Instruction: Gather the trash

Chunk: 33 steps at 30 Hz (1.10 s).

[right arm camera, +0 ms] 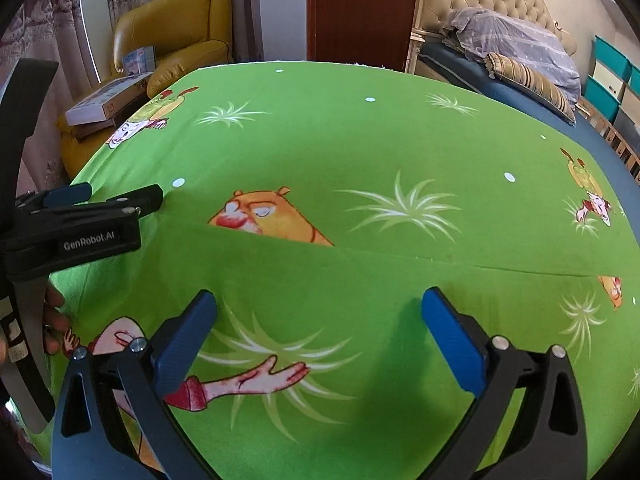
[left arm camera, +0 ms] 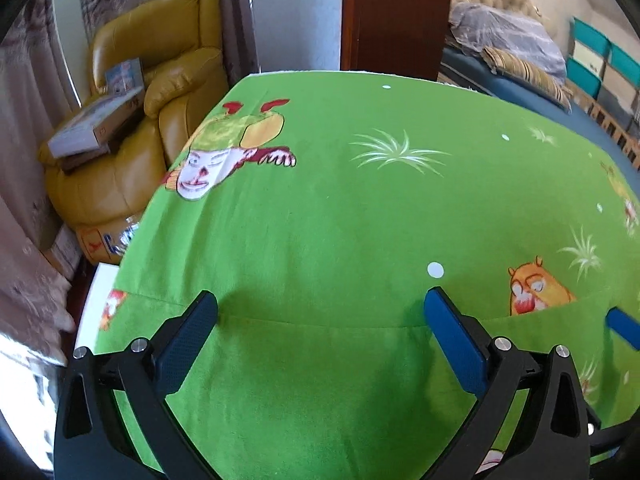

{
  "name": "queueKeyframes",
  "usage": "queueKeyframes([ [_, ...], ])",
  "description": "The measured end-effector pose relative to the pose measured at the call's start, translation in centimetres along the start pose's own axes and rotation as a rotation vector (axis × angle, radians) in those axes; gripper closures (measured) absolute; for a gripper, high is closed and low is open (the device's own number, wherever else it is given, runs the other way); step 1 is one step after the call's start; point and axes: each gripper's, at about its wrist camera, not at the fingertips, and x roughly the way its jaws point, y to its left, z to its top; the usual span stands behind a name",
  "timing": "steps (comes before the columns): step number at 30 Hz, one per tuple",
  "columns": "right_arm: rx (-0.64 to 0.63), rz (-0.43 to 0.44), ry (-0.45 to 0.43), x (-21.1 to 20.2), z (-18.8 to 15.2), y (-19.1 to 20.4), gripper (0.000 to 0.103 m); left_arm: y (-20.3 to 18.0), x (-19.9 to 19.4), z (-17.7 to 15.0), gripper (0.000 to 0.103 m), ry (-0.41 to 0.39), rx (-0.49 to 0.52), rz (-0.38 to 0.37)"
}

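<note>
No trash shows in either view. A table covered by a green cartoon-print cloth (left arm camera: 320,220) fills both views (right arm camera: 340,152). My left gripper (left arm camera: 320,304) is open and empty, low over the cloth near its front. My right gripper (right arm camera: 318,304) is open and empty, also low over the cloth. The left gripper shows from the side at the left edge of the right wrist view (right arm camera: 108,200), its fingers apart. One blue fingertip of the right gripper (left arm camera: 622,326) pokes in at the right edge of the left wrist view.
A yellow leather armchair (left arm camera: 160,80) with boxes (left arm camera: 96,124) on its seat stands beyond the table's far left corner. A dark wooden panel (left arm camera: 396,16) rises behind the table. A bed with pillows (right arm camera: 520,48) lies at the far right. A cloth seam (right arm camera: 400,258) crosses the table.
</note>
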Motion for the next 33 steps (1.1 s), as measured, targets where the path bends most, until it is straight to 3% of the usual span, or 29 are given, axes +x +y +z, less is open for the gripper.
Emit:
queueKeyframes([
  [33,-0.001,-0.001,-0.001,-0.05,-0.06,-0.01,0.003,0.17,0.08,-0.47,0.006,-0.003,0.001,-0.002],
])
